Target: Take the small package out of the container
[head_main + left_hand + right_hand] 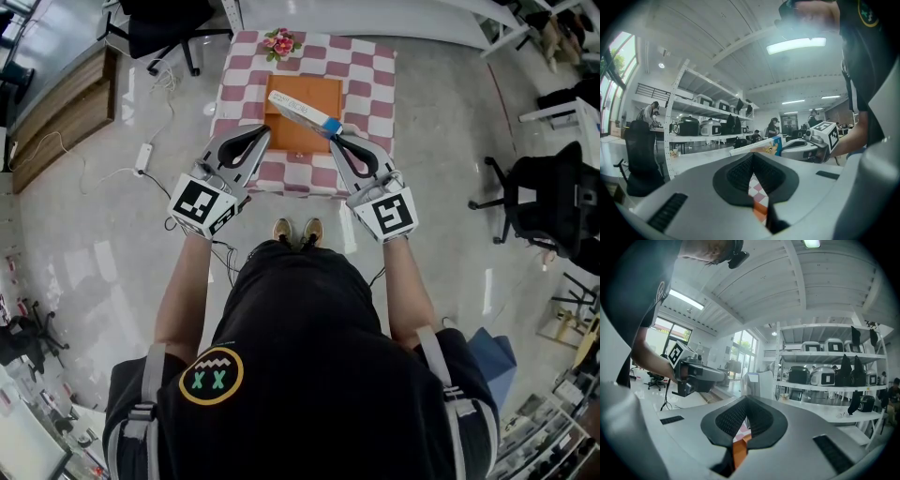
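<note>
Black-shirted shoulders of the person [281,375] fill the bottom of the head view, both forearms reaching forward toward the near edge of a checked table [370,84]. The small package [300,110], a long white box with a blue end, hangs in the air over the orange container [300,142], out of it and slanting from the container's near right corner toward the table's far left. The right gripper [336,134] is clamped on the blue end, its jaws closed tight on the thin edge; in the right gripper view the package [755,383] stands end-on just past the jaw tips. The container lies at the middle of the table, closer to the near edge. The left gripper [261,134] hovers over the container's near left corner, apart from the package, its jaws pressed together with nothing between them. A small bunch of pink flowers [280,42] sits at the table's far edge. The person's shoes [298,230] stand on the pale floor just before the near edge. Well off to the right is a black office chair [544,202].
</note>
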